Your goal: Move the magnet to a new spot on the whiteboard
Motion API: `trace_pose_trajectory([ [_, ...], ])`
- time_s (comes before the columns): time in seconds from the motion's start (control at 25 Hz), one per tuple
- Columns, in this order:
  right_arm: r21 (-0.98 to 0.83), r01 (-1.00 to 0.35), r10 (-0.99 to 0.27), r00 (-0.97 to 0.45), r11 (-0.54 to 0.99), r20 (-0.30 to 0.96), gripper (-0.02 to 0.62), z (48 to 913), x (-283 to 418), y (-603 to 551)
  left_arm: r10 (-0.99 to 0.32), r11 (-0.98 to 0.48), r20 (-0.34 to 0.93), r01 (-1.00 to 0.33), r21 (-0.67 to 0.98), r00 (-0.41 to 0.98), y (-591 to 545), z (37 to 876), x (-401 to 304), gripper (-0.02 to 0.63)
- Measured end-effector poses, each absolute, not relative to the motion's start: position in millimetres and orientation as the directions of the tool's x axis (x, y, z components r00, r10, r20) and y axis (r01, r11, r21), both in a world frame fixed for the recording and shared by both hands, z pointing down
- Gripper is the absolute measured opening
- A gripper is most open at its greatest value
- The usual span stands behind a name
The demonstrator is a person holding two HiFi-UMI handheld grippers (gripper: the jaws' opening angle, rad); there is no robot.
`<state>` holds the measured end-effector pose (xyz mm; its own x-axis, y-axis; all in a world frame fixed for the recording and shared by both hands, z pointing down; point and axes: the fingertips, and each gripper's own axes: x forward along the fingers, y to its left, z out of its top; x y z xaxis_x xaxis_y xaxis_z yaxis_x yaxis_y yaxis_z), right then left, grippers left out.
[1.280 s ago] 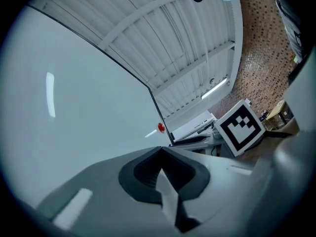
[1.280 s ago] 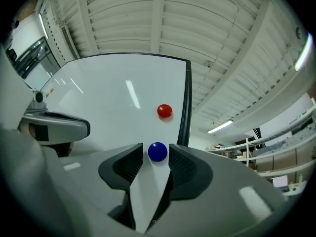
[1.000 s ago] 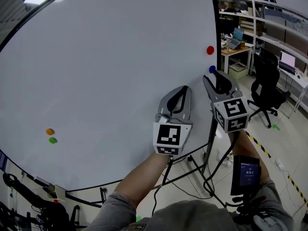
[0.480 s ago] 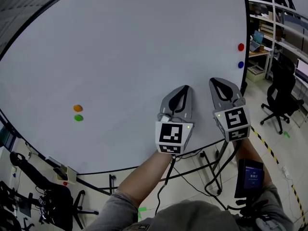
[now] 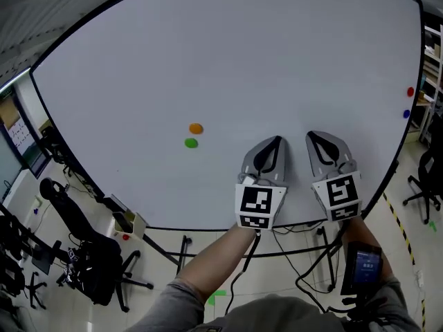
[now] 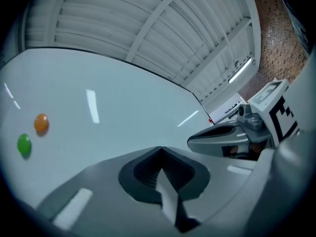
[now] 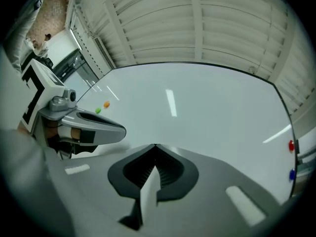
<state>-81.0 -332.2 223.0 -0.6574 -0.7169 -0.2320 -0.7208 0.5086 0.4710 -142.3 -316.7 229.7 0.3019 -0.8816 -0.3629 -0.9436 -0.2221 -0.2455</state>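
Head view: the left gripper (image 5: 275,141) and right gripper (image 5: 315,137) are pointing side by side at the whiteboard (image 5: 277,54) near its bottom edge, while an orange magnet (image 5: 196,128) is sitting just above a green magnet (image 5: 191,142) to their left and a red magnet (image 5: 410,92) and blue magnet (image 5: 406,114) are clinging by the right edge. Left gripper view: its jaws are meeting on nothing. Right gripper view: these jaws are also pressing together, empty, well apart from every magnet.

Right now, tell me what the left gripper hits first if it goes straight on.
The left gripper would likely meet bare whiteboard, well right of the orange magnet and green magnet; nothing stands between, though depth is unclear.
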Motion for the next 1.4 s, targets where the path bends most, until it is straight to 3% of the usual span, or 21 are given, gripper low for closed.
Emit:
trace_pose_trajectory([
  [0.56,0.509,-0.599,-0.577,-0.785,0.618,-0.224,0.008,232,-234,-288,-0.925,-0.031,-0.358,-0.965,-0.261,0.127,-277,238,-284,0.002],
  [0.92,0.589,-0.542,-0.540,-0.817,0.599,-0.202,0.009,239,-302,-268,-0.929,0.029,-0.364,-0.966,-0.258,0.069,-259,240,-341,0.002],
  [1.2,0.658,-0.545,-0.570,-0.795,0.519,-0.208,0.120,245,-340,-261,-0.932,0.047,-0.359,-0.961,-0.274,0.057,-247,244,-372,0.002],
  [1.4,0.713,-0.562,-0.619,-0.752,0.420,-0.227,0.153,246,-350,-265,-0.933,0.041,-0.353,-0.960,-0.279,0.063,-245,248,-379,0.002],
])
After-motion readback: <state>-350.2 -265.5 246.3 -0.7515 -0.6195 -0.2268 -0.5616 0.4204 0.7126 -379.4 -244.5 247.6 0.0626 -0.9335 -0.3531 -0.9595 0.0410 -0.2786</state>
